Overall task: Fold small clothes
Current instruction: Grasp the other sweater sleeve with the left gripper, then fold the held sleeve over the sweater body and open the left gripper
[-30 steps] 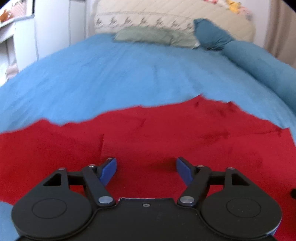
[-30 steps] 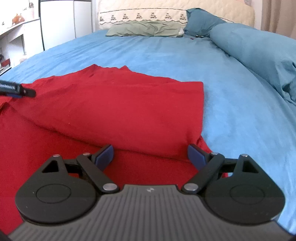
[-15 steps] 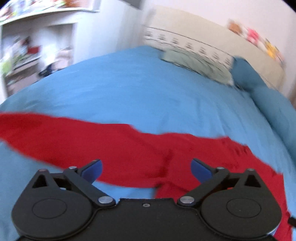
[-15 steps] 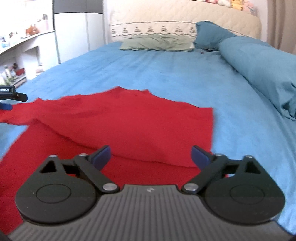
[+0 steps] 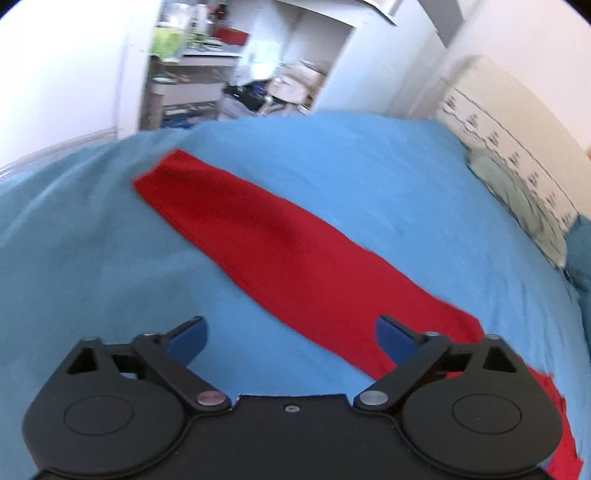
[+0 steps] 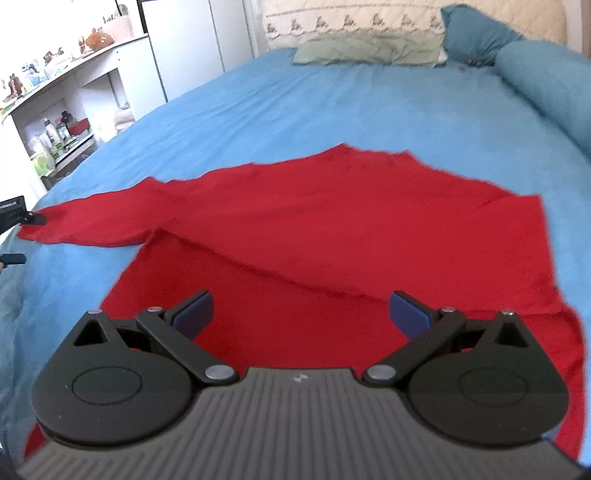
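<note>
A red long-sleeved top (image 6: 332, 214) lies on the blue bedsheet (image 6: 295, 110), its right side folded over the body. One sleeve (image 5: 280, 251) stretches flat towards the bed's left edge. My left gripper (image 5: 290, 325) hovers above the sheet beside this sleeve. Its jaws are wide and closing, and nothing is gripped between them. In the right wrist view, one of its fingers (image 6: 35, 220) shows at the sleeve's cuff. My right gripper (image 6: 302, 299) hangs open over the lower part of the top, holding nothing.
A green pillow (image 6: 369, 51) and a cream headboard (image 6: 351, 18) are at the far end of the bed. A teal rolled duvet (image 6: 546, 81) lies along the right. White shelves (image 6: 55, 122) with clutter stand past the left edge.
The left gripper swung left from over the top's body and rolled, so it now looks along the outstretched sleeve. Its jaws widened. The right gripper drew back and rose a little.
</note>
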`<state>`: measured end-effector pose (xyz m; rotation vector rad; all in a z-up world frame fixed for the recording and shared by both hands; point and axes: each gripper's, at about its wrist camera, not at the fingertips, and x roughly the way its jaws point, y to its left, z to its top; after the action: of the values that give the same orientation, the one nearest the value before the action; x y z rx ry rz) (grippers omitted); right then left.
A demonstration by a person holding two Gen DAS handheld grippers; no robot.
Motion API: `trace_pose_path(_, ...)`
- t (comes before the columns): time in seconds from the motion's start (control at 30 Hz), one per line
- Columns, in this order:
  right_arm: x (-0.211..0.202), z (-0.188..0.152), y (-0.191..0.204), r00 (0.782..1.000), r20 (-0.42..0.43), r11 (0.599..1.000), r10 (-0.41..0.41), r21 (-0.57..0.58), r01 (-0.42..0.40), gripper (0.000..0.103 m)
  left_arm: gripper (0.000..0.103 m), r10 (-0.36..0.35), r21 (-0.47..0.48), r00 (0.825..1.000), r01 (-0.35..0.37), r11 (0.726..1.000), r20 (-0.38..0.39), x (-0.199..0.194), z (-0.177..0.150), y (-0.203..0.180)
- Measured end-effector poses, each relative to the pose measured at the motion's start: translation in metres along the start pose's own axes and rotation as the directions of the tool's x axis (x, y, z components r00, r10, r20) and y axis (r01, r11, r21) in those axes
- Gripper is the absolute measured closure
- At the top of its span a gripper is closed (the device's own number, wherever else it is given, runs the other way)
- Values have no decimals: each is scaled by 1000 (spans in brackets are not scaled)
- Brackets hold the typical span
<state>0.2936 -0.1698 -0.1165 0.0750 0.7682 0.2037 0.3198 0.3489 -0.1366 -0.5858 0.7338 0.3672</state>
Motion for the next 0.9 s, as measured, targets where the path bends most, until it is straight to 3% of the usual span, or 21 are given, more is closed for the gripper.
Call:
trace_pose_path(0.13,18,-1,20,999,-31,1000,-13,-19,12,0,23,-27,-59,1000,27,998,-2,17,18,23)
trace_pose_path(0.33,41,4,43,999,-36,1000,1,-21,-1,0,47,-10,-50,1000,11,999,13,40,35,27)
trace_pose_path(0.4,45,4,48,999,-35,1000,5,-18,-5,0,77,27,-27,999,-27,999,17,44,37,24)
trace_pose_path(0.43,47,5,49,999,-35,1000,8,-14,-8,0,99,51,-19,999,-51,999,10,46,38,22)
trace_pose_path(0.53,52,6,51,999,-35,1000,11,-6,-11,0,98,50,-16,999,-50,999,-5,44,42,20)
trace_pose_path(0.7,50,7,44,1000,-29,1000,7,9,-6,0,99,20,58,999,-22,998,41,23,45,-6)
trace_pose_path(0.8,41,10,35,1000,-8,1000,-6,20,6,0,99,-53,122,996,44,992,74,3,46,-44)
trace_pose_path(0.9,31,14,20,999,11,998,-42,44,41,0,99,-168,231,982,144,962,85,-23,31,-104)
